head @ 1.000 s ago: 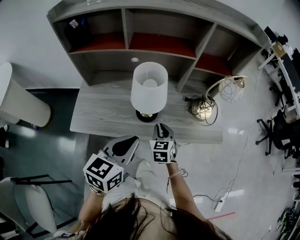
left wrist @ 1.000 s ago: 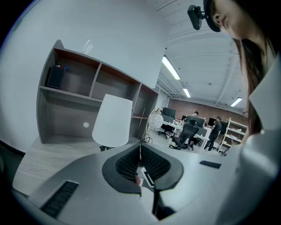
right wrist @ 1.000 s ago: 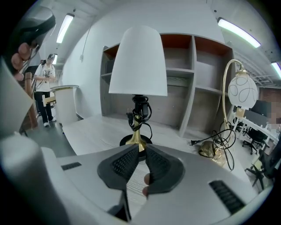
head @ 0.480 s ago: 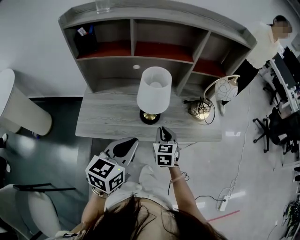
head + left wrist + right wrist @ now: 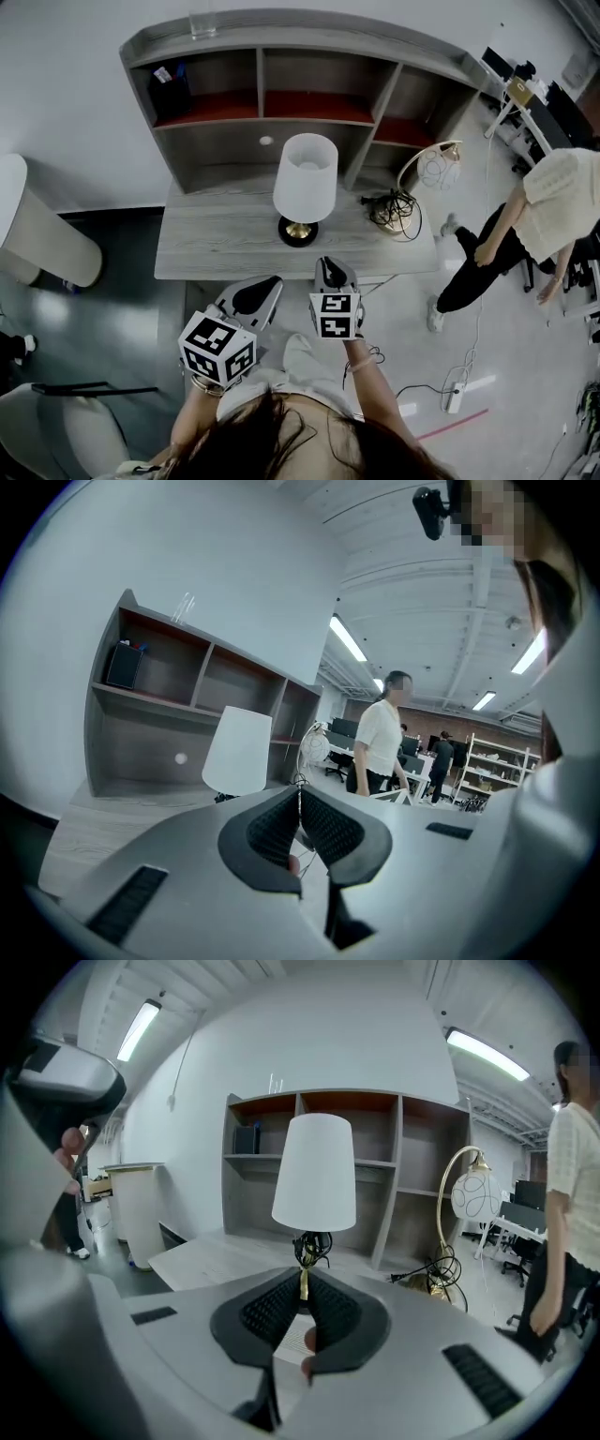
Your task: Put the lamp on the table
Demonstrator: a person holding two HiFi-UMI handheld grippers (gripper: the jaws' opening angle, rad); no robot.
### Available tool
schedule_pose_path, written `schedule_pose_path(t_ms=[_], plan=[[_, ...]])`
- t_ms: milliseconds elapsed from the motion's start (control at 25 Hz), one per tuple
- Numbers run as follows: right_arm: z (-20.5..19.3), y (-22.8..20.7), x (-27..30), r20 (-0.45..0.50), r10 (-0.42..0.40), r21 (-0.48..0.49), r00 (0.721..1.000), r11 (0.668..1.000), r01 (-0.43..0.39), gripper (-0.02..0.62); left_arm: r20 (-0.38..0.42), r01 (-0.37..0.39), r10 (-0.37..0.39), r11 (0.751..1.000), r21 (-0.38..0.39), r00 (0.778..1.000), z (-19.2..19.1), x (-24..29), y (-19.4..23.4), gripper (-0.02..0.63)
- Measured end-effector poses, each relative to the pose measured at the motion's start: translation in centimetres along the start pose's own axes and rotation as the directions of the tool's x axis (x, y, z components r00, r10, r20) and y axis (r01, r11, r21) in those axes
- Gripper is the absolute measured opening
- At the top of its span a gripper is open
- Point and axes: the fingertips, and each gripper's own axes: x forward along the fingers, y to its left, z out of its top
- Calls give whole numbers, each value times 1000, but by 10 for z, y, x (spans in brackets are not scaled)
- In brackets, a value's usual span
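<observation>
The lamp (image 5: 305, 176), a white shade on a dark and brass base, stands upright on the grey wooden table (image 5: 211, 251), near its middle. It also shows in the left gripper view (image 5: 239, 752) and the right gripper view (image 5: 316, 1174). My right gripper (image 5: 325, 263) hovers just off the table's front edge, short of the lamp's base; its jaws are shut with nothing between them (image 5: 302, 1279). My left gripper (image 5: 272, 281) hangs beside it to the left, also shut and empty (image 5: 300, 795). Neither gripper touches the lamp.
A shelf unit (image 5: 309, 56) stands at the back of the table, with a glass (image 5: 202, 21) on top. A gold arc lamp (image 5: 433, 169) with coiled cable (image 5: 392, 211) sits at the table's right end. A person (image 5: 525, 225) walks at the right. A white bin (image 5: 37, 225) stands left.
Both grippers have drawn back a little from the table's front edge and risen. The lamp stays where it stood. A person has walked into view at the right.
</observation>
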Motion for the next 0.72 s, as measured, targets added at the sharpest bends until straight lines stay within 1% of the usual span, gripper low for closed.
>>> schedule_pose_path(t_ms=[320, 720], plan=[[12, 25, -32, 51, -5, -22, 999, 1000, 6, 38, 12, 15, -15, 1000, -6, 1000, -11, -31, -10, 14], [4, 49, -65, 53, -25, -35, 998, 999, 27, 35, 20, 22, -22, 1000, -14, 1000, -26, -70, -19, 14]])
